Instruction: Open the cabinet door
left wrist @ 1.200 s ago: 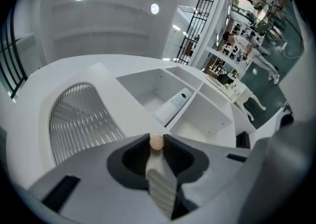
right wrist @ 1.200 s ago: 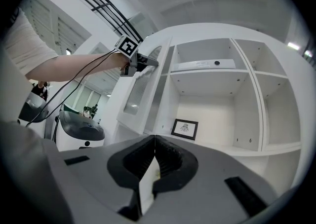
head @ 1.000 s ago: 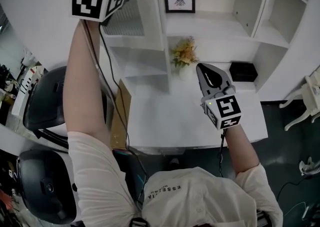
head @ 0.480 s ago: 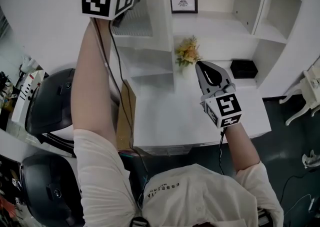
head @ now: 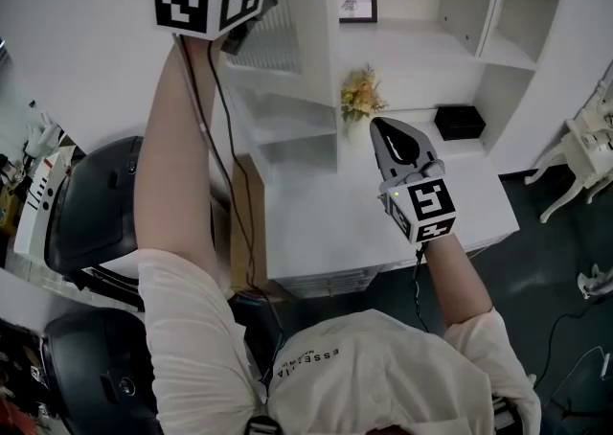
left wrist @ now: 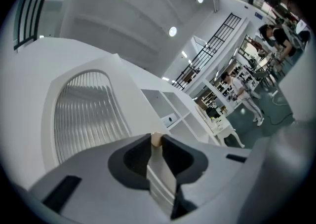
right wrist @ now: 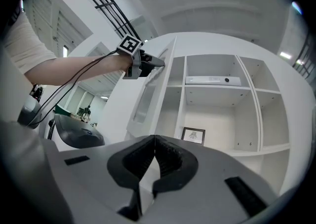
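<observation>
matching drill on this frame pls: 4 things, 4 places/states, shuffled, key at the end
Things
1. cabinet door
2. framed picture
3. flowers
4. black box

Places or states
a. far right on the desk
b. swung open
c. just ahead of the right claw
d. at the back of a shelf

Pairs: 1-b; 2-d; 3-c; 4-a
</observation>
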The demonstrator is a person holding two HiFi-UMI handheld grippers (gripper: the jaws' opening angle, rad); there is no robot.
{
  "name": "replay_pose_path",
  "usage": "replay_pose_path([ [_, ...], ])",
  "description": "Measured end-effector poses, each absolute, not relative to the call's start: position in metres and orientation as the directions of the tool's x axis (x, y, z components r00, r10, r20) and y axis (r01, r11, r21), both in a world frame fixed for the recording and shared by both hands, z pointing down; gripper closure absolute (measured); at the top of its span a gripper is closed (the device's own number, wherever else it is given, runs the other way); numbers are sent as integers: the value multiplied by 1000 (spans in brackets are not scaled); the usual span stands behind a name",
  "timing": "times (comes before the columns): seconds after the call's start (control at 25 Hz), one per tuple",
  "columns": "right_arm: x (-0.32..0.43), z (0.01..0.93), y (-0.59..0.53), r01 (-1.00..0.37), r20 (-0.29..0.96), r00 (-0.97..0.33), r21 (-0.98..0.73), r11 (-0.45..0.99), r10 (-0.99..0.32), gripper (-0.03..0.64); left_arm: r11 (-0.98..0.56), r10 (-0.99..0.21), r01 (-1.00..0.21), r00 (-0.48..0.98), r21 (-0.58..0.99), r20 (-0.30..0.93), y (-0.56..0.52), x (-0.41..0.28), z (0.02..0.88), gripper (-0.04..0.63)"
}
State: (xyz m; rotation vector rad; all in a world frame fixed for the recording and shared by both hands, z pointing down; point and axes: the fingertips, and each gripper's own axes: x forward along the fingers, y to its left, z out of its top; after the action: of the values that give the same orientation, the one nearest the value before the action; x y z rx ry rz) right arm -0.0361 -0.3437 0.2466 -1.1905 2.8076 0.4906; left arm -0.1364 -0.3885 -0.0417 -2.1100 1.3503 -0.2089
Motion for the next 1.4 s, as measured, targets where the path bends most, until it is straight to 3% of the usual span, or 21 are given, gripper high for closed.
replay_pose_path([
  [1.4,-154,254,-258,-654,-208,-756,250,714,-620,601,-518,-716,-748,645,-416,-268,-242,-250,-41,518],
])
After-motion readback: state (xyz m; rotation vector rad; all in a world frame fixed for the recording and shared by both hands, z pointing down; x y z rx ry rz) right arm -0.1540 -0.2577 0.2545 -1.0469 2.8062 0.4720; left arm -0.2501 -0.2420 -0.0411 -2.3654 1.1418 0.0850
